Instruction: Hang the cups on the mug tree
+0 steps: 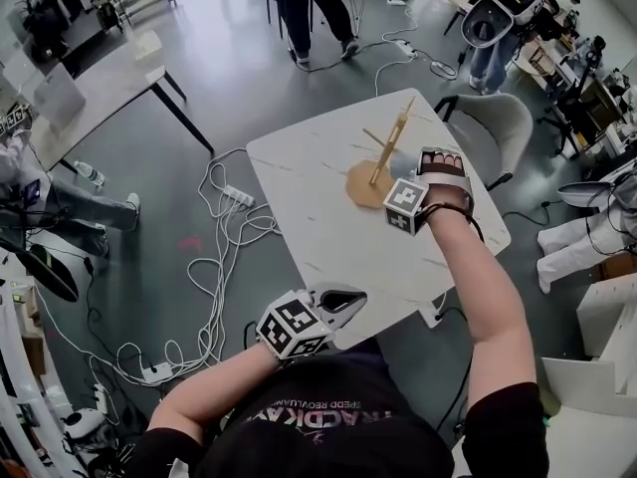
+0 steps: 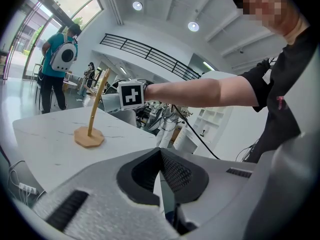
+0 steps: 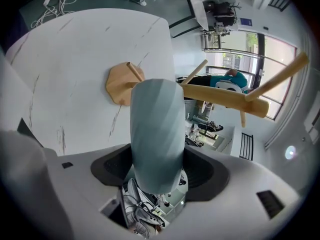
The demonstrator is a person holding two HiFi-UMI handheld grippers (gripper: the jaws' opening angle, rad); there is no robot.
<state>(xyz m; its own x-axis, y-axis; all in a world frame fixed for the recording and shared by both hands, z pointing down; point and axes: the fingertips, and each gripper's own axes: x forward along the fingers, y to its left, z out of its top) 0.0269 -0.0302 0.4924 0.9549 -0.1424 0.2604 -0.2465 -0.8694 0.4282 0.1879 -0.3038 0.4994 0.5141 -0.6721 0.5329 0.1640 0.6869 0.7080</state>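
Cup (image 3: 156,129), unseen from the head view, is clamped in right tool (image 3: 159,173); left tool (image 2: 161,168) closed, empty.

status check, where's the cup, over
Right hand-held gripper shut on pale blue ribbed cup, beside wooden mug tree, not hung. Left hand-held gripper shut, empty. Nothing blocking.

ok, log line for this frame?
right gripper: shut on pale blue cup, beside mug tree pegs | left gripper: shut, empty | hung: none
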